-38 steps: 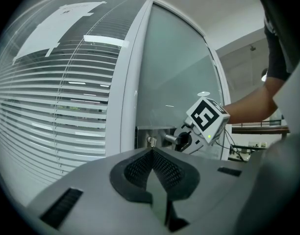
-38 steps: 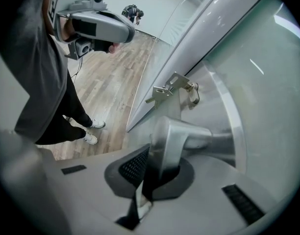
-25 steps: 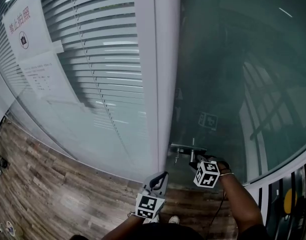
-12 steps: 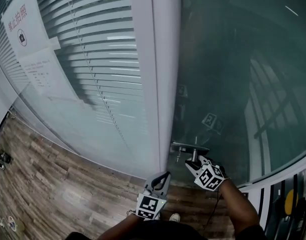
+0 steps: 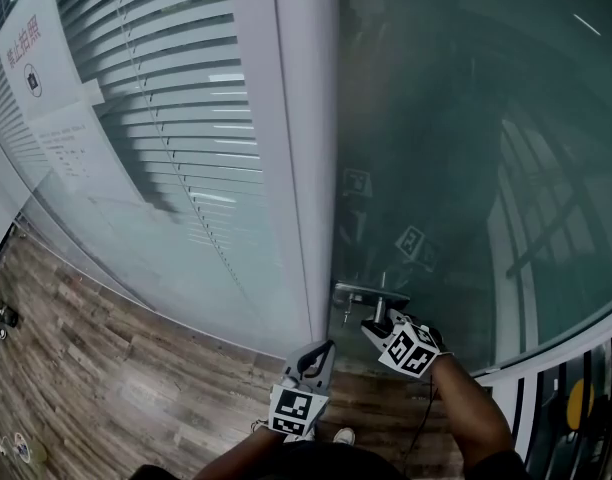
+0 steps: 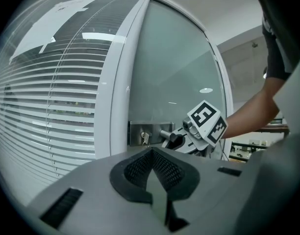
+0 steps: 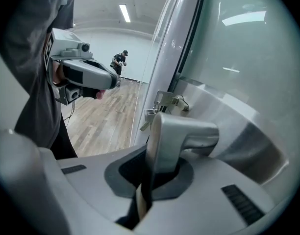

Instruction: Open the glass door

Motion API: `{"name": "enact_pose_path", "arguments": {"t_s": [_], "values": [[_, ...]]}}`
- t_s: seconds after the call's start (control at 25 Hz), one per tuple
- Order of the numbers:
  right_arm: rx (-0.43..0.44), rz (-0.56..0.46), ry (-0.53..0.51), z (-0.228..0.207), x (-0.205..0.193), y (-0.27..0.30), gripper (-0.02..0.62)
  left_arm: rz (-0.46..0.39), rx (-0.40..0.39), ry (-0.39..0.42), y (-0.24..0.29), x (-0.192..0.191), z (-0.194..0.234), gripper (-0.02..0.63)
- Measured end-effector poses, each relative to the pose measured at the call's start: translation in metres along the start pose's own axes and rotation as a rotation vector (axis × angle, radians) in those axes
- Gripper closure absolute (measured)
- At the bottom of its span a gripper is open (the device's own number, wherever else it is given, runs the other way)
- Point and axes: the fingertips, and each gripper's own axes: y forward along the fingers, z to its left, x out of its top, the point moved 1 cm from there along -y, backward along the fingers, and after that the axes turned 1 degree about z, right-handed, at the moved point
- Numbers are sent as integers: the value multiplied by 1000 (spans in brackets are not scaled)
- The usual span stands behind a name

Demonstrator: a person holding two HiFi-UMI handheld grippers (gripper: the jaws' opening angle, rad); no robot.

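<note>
The right gripper (image 7: 154, 166) is clenched on the metal lever handle (image 7: 185, 132) of the glass door (image 5: 446, 138); the lever's end is seen pinched between the two pads, with no gap left. So the grasp, the first part of the task, can be counted as made.

Just beyond the jaws, the handle's shaft runs into the lock plate (image 6: 138, 130), where a key (image 6: 145, 137) is seen hanging in the cylinder. Whether the lever has been pressed down far enough to free the latch cannot be judged from these views.

Further out, on the left of the grasp, the door's edge is seen lying close along the white frame post (image 5: 304, 168), with no open gap that can be made out. The door is therefore judged to be closed: the lever has yet to be worked fully and the door swung away from the post.

The left gripper (image 6: 152, 156) is held lower and to the left of the handle, near the foot of the post, its jaws pressed together on nothing and no part taken in the job. Beyond the post, a glazed panel with slatted blinds (image 5: 176, 108) is seen.
</note>
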Motion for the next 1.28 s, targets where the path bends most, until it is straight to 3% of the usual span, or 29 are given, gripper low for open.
{"name": "enact_pose_path", "arguments": {"t_s": [0.48, 0.88, 1.28], "values": [[57, 32, 36, -28, -7, 7, 581, 4, 33, 11, 4, 3, -11, 603], [84, 75, 87, -79, -23, 29, 581, -30, 135, -4, 20, 14, -19, 603], [65, 75, 159, -149, -43, 46, 581, -48, 91, 20, 73, 23, -30, 603]]}}
